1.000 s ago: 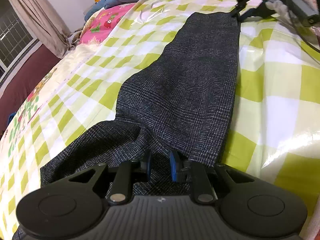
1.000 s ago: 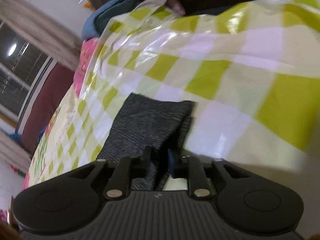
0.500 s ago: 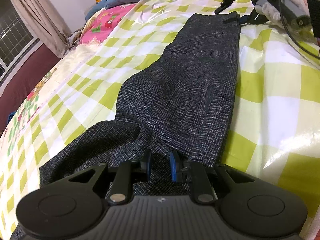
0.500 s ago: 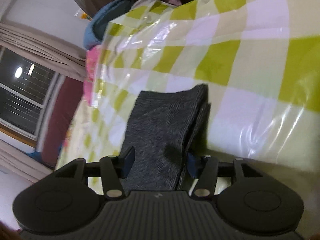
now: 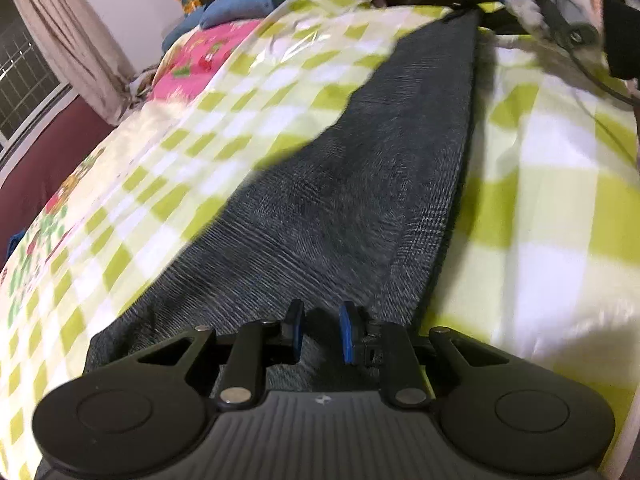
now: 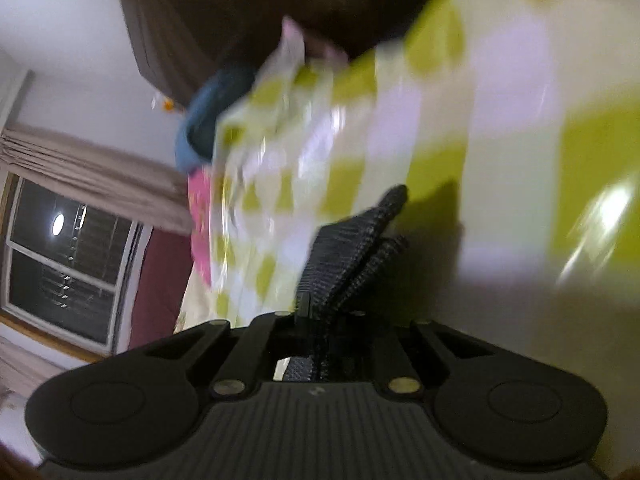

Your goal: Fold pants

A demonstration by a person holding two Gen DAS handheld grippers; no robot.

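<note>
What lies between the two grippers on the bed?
The dark pants span that stretch, from the left gripper to the right gripper, as the left wrist view shows.

Dark grey, finely checked pants point(image 5: 360, 184). Lime-green and white checked, glossy bed cover point(image 5: 560, 184). Pink flowered sheet point(image 5: 200, 68) far left, blue pillow point(image 5: 248, 2) beyond. Beige curtain point(image 5: 76, 44), maroon wall point(image 6: 156, 280), blue gripper pads point(image 5: 346, 338).

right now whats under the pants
The pants lie on a green-and-white checked plastic sheet that shows all around them. Whatever sits directly beneath the cloth is covered.
</note>
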